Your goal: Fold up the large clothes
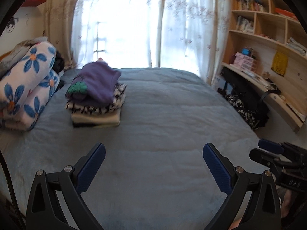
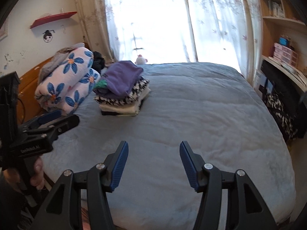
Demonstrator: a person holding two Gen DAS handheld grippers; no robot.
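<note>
A stack of folded clothes (image 1: 96, 99) sits on the blue bed (image 1: 163, 115) toward its far left, with a purple garment (image 1: 97, 80) on top; it also shows in the right wrist view (image 2: 122, 90). My left gripper (image 1: 153, 149) is open and empty, held above the near part of the bed. My right gripper (image 2: 153, 147) is open and empty, also above the near part of the bed (image 2: 191, 115). The right gripper shows at the right edge of the left wrist view (image 1: 268, 149). The left gripper shows at the left of the right wrist view (image 2: 57, 118).
A rolled flowered blanket (image 1: 28, 84) lies at the bed's left side against the headboard. A wooden shelf unit (image 1: 268, 38) and desk stand on the right, with dark clothes (image 1: 247, 105) piled below. A curtained window (image 1: 144, 23) is behind the bed.
</note>
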